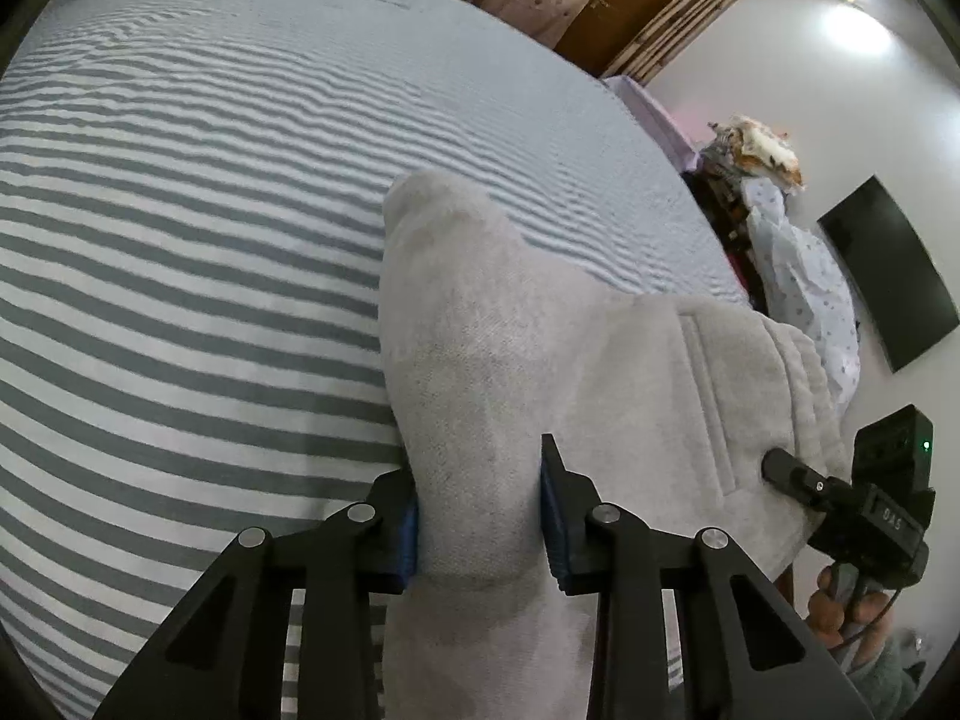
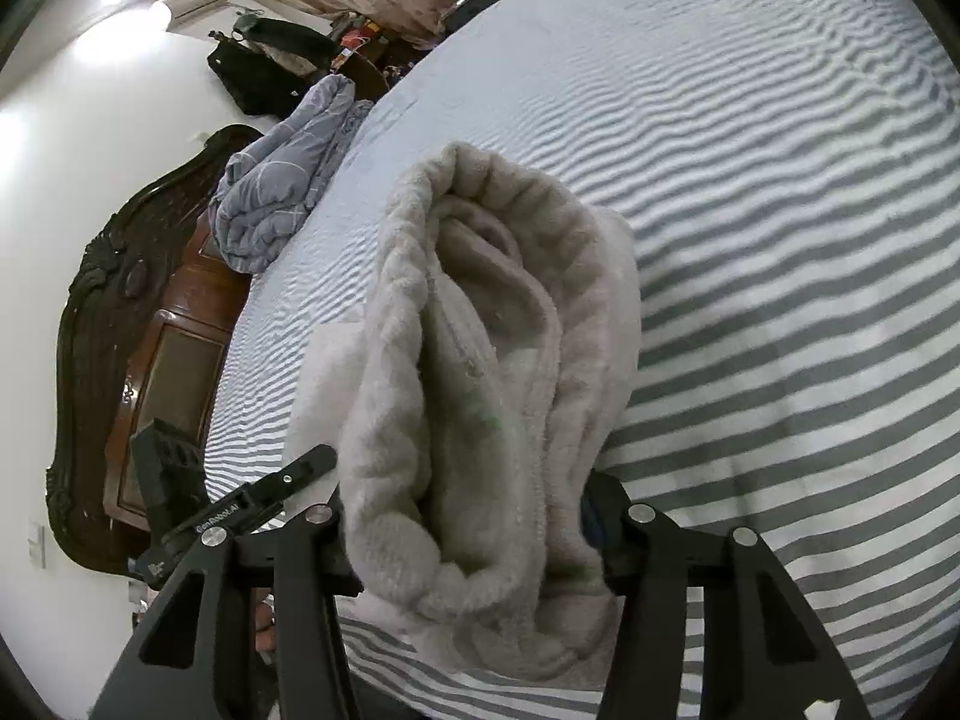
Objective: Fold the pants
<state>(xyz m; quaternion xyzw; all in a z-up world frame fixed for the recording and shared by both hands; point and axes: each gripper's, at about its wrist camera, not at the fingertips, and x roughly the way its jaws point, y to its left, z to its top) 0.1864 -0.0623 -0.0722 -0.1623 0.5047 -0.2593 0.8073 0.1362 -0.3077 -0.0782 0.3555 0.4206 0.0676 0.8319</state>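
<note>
Light grey fleece pants [image 1: 540, 348] lie partly folded on the striped bed. In the left wrist view my left gripper [image 1: 480, 516] is shut on a thick fold of the pants, blue pads on either side of the cloth. The right gripper's body [image 1: 870, 498] shows at the right, with its finger against the waist end of the pants. In the right wrist view my right gripper [image 2: 474, 528] is shut on the bunched waistband [image 2: 480, 312], which hides its fingertips. The left gripper [image 2: 240, 510] shows at lower left.
The bed has a grey and white striped sheet [image 1: 180, 240]. A rumpled grey quilt [image 2: 282, 180] lies at its far end beside a dark wooden headboard [image 2: 120, 330]. A pile of clothes [image 1: 792, 276] and a dark wall panel [image 1: 894, 282] lie beyond the bed's edge.
</note>
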